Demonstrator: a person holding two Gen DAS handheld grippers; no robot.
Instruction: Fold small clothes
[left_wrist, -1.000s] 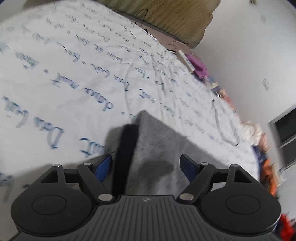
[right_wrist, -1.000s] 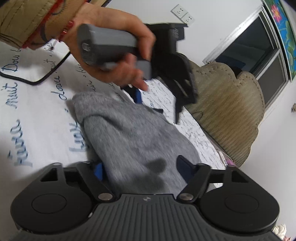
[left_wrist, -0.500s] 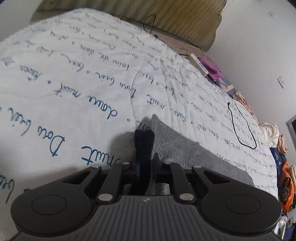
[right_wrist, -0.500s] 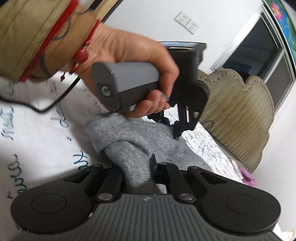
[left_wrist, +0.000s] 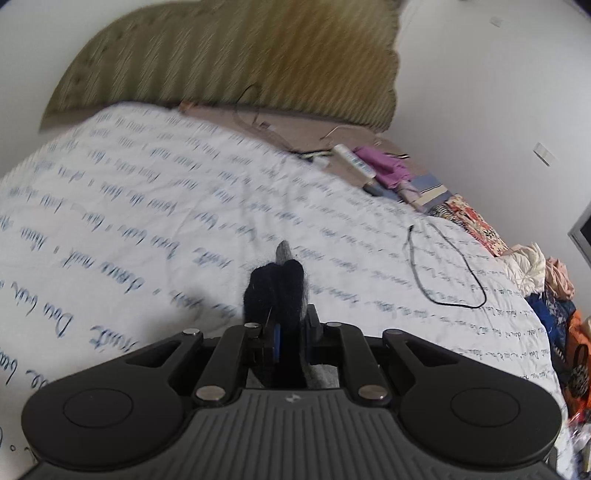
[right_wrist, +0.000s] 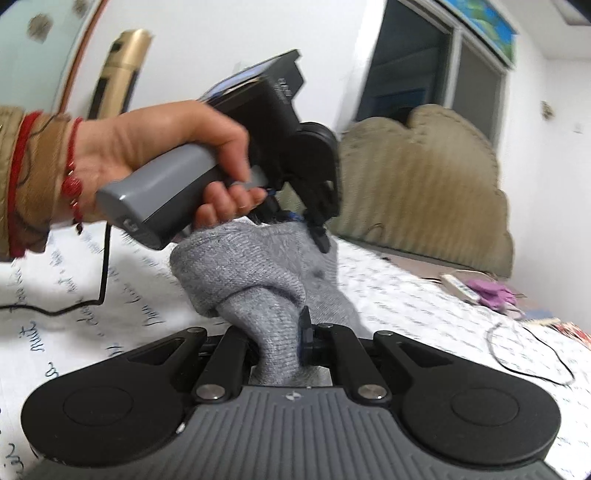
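A small grey knit garment (right_wrist: 258, 266) with a dark navy cuff (left_wrist: 275, 291) hangs stretched between both grippers, lifted off the white bedspread (left_wrist: 147, 229). My left gripper (left_wrist: 291, 332) is shut on the navy cuff end; a grey corner (left_wrist: 283, 253) pokes up behind it. In the right wrist view, my right gripper (right_wrist: 280, 332) is shut on a bunched grey end. Further off there, a person's hand (right_wrist: 159, 147) holds the left gripper (right_wrist: 291, 218), which pinches the garment's far edge.
A padded olive headboard (left_wrist: 240, 62) stands behind the bed. A black cable (left_wrist: 443, 266) loops on the bedspread at the right. A remote (left_wrist: 354, 162), purple cloth (left_wrist: 388, 166) and piled clothes (left_wrist: 535, 266) lie along the far and right edges.
Both grippers went from open over the flat garment to shut on its ends. They have since risen, lifting the garment off the bed.
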